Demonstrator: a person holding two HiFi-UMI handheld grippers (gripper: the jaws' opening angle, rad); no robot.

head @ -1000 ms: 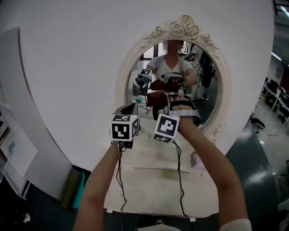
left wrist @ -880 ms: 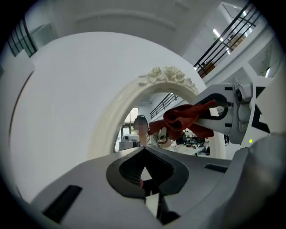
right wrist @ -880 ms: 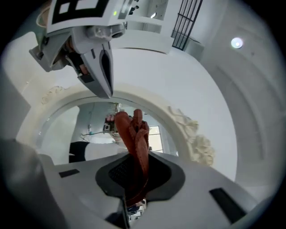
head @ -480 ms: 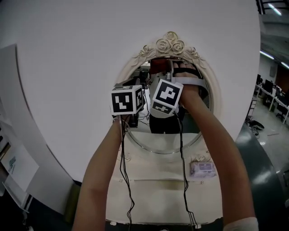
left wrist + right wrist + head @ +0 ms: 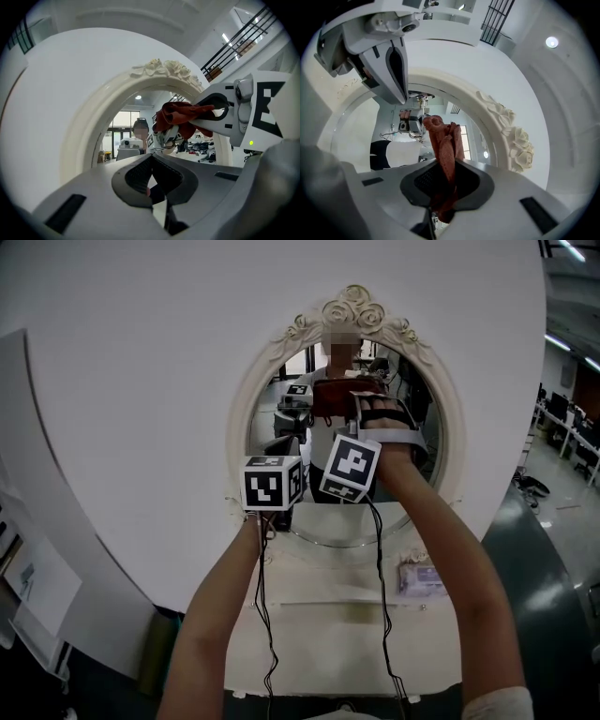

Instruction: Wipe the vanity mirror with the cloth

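The oval vanity mirror (image 5: pixel 272 395) has a cream frame topped with carved roses (image 5: pixel 354 310). My right gripper (image 5: pixel 343 401) is shut on a bunched red cloth (image 5: pixel 336 395) and holds it against the upper middle of the glass. In the right gripper view the cloth (image 5: pixel 444 143) sticks up out of the right gripper (image 5: pixel 441 190), next to the rose frame (image 5: pixel 513 140). My left gripper (image 5: pixel 284 448) is shut and empty, in front of the mirror's lower left. From the left gripper (image 5: pixel 151 187), the cloth (image 5: pixel 180 117) shows up and to the right.
A white vanity top (image 5: pixel 319 615) lies below the mirror, with a small pale box (image 5: pixel 422 577) at its right. Black cables (image 5: pixel 264 615) hang from both grippers. A white curved wall panel (image 5: pixel 131 381) surrounds the mirror. A dark grey surface (image 5: pixel 544 549) is at the right.
The right gripper carried the cloth up from mid-mirror to the top edge, then back down to the upper middle. The left gripper rose and dropped alongside it.
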